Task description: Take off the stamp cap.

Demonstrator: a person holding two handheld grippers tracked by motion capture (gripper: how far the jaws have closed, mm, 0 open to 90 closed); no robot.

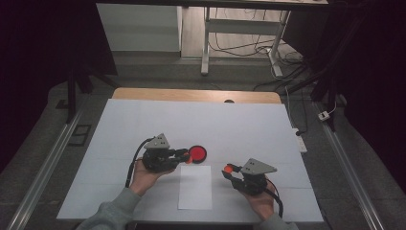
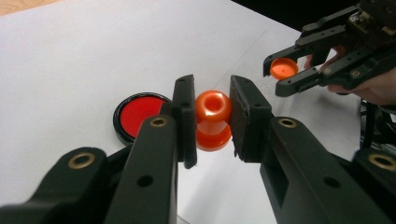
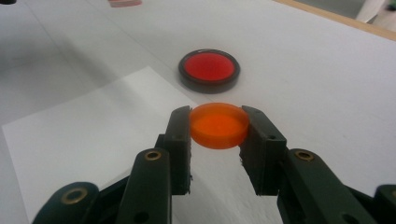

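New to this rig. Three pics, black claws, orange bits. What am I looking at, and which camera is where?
There is no robot arm here: a person holds a hand-held two-jaw tool in each hand. The high view looks down on the white-covered table from above the person. The other two pictures come from cameras riding on each tool, looking along its black jaws.

The left gripper is shut on a small orange plastic stamp with a knob-shaped handle. The right gripper is shut on a flat round orange plastic cap.

On the table lie a round black-rimmed red ink pad and a white sheet of paper.
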